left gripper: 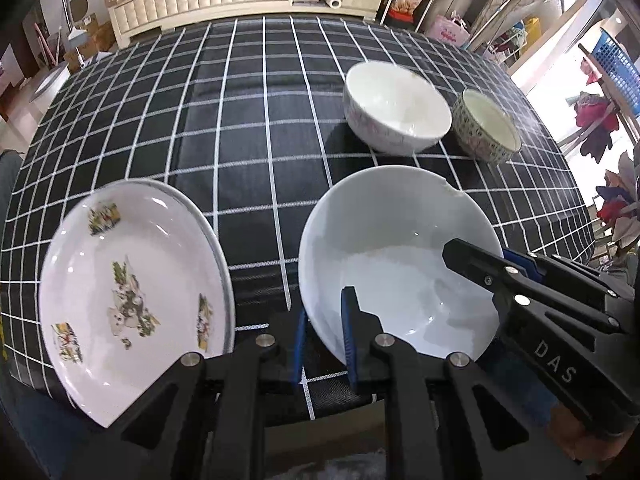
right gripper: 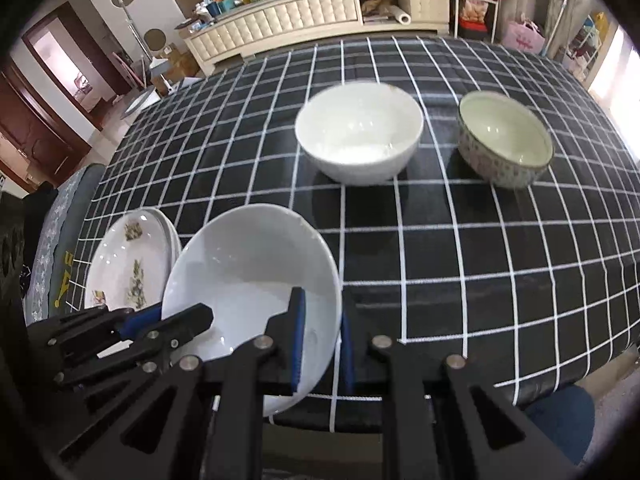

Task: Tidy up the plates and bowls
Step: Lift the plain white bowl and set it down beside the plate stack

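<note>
White shallow bowl (left gripper: 396, 256) sits pinched at both rims — your left tool (left gripper: 326, 344) near, right tool (right gripper: 322, 344) opposite. The plate stack (left gripper: 132, 280) lies just left.

Letters "DAS", white on black, on arm of right hand-held gripper (left gripper: 472, 264), seen in left wrist view, reading along arm. Yellow letters on dark cloth (right gripper: 66, 276) at left edge of tabletop in right wrist view: partly hidden, only "A" can be made out. Pink bag (right gripper: 524, 38) in background carries print, too small to read.
</note>
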A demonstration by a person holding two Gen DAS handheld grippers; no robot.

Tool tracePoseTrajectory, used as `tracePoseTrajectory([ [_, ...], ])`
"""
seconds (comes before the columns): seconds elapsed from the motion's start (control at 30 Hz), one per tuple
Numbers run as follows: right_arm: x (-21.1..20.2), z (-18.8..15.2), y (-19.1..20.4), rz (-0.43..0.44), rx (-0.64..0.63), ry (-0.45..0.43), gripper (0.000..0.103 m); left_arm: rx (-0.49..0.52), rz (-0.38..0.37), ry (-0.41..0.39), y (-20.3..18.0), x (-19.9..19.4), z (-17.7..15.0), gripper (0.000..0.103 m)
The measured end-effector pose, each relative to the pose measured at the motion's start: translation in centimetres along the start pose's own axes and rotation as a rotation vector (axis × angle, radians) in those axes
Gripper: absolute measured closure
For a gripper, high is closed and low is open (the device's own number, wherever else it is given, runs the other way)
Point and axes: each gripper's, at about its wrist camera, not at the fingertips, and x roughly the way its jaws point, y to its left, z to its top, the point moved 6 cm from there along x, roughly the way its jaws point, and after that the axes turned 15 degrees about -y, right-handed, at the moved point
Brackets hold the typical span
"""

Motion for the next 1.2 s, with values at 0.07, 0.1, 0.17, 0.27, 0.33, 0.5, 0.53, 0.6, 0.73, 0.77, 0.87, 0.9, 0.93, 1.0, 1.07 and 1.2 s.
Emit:
tracePoseTrajectory([
  [0.07,0.5,-0.4,-0.2,-0.001,0.007,0.011,0.083,0.002,0.002,0.013,0.0,0.6,-0.2,0.089],
  [0.1,0.7,-0.6,-0.4,-0.002,0.009,0.015,0.083,0.003,0.001,0.017,0.0,0.8,0.0,0.089],
  [0.17,1.1,-0.9,-0.5,-0.003,0.011,0.024,0.083,0.007,0.003,0.025,0.2,1.2,-0.1,0.089],
  [0.27,1.7,-1.0,-0.7,-0.008,0.006,0.033,0.083,0.009,0.005,0.035,0.0,2.0,-0.1,0.089],
  [0.33,2.0,-1.0,-0.8,-0.01,0.008,0.037,0.083,0.01,0.004,0.042,0.1,2.3,-0.3,0.089],
  [0.5,2.4,-1.0,-0.9,-0.014,-0.008,0.034,0.083,0.011,-0.005,0.039,0.2,2.9,0.0,0.089],
  [0.53,2.4,-1.0,-0.9,-0.015,-0.015,0.034,0.083,0.012,-0.004,0.038,0.2,3.0,0.1,0.089],
  [0.6,2.5,-0.9,-0.9,-0.01,-0.014,0.04,0.083,0.013,-0.003,0.038,0.2,3.0,0.1,0.089],
  [0.73,2.3,-0.8,-1.1,-0.015,-0.009,0.037,0.083,0.017,0.002,0.02,0.2,2.6,0.2,0.089],
  [0.77,2.2,-0.8,-1.2,-0.018,-0.008,0.039,0.083,0.028,0.007,0.01,0.1,2.3,0.3,0.089],
  [0.87,1.7,-0.6,-1.7,-0.029,0.006,0.028,0.083,0.039,0.013,-0.013,0.0,1.3,0.6,0.089],
  [0.9,1.4,-0.4,-1.7,-0.024,0.003,0.021,0.082,0.04,0.013,-0.019,0.0,1.0,0.7,0.089],
  [0.93,1.0,-0.2,-1.7,-0.023,-0.001,0.01,0.082,0.043,0.015,-0.026,0.0,0.7,0.9,0.089],
  [1.0,0.0,0.5,-1.8,-0.034,-0.017,-0.021,0.082,0.047,0.019,-0.043,-0.1,0.1,1.2,0.087],
  [1.07,-0.9,1.2,-1.9,-0.035,-0.025,-0.047,0.082,0.046,0.012,-0.061,-0.3,-0.7,1.7,0.082],
  [1.2,-2.4,2.4,-2.1,-0.035,-0.032,-0.089,0.075,0.057,0.0,-0.1,-0.9,-2.2,2.6,0.073],
])
